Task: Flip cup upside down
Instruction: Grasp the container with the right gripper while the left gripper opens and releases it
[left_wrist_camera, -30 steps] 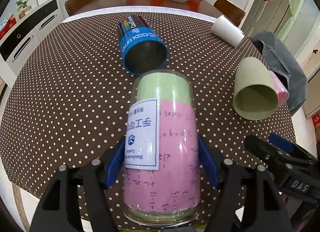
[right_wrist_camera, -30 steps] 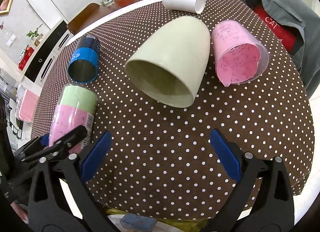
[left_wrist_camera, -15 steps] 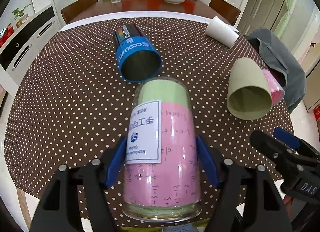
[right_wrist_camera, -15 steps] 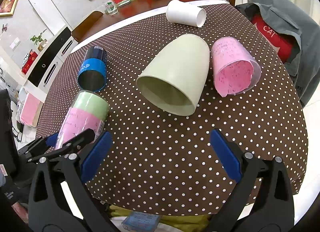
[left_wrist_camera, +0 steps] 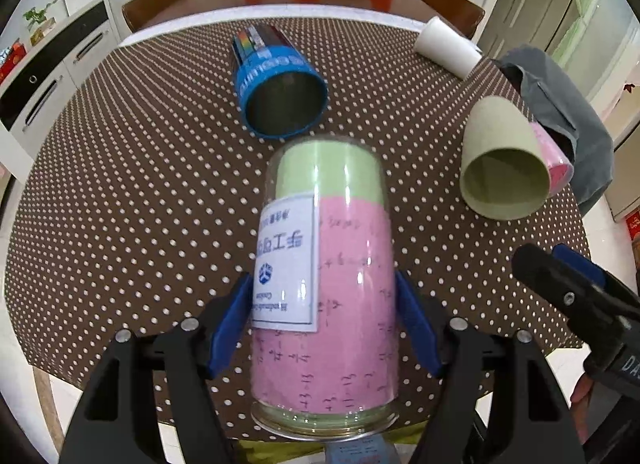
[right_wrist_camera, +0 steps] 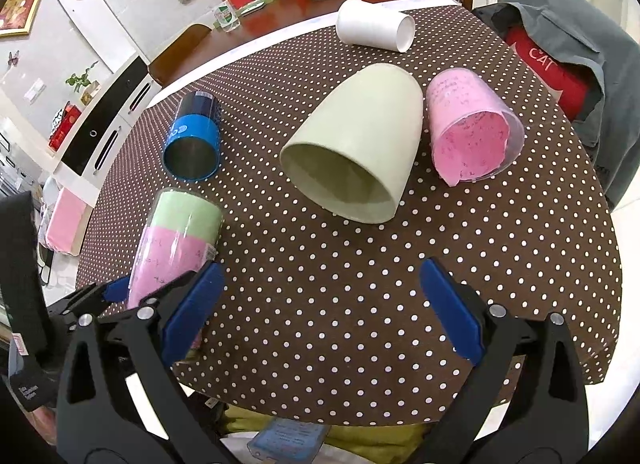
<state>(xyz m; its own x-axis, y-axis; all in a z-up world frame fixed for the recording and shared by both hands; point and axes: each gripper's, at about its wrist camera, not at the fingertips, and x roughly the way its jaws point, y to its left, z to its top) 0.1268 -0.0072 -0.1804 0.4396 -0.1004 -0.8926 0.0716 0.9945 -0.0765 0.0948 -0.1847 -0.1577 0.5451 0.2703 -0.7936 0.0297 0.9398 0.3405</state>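
My left gripper (left_wrist_camera: 324,304) is shut on a clear cup with pink and green paper inside and a white label (left_wrist_camera: 328,272). The cup is held above the near edge of the dotted table, its closed green end pointing away from me and its rim toward the camera. The same cup shows in the right wrist view (right_wrist_camera: 176,240), with the left gripper (right_wrist_camera: 156,288) around its lower part. My right gripper (right_wrist_camera: 320,304) is open and empty above the table's near edge, to the right of the held cup.
On the brown dotted tablecloth (right_wrist_camera: 360,272) lie a blue metal cup (left_wrist_camera: 280,92), a pale green cup (right_wrist_camera: 356,148), a pink-lined clear cup (right_wrist_camera: 468,132) and a white cup (right_wrist_camera: 372,28), all on their sides. A grey jacket over a chair (right_wrist_camera: 568,48) stands at the right.
Both grippers have pulled back and up from the table. The held cup stays gripped and has tilted a little more upright.
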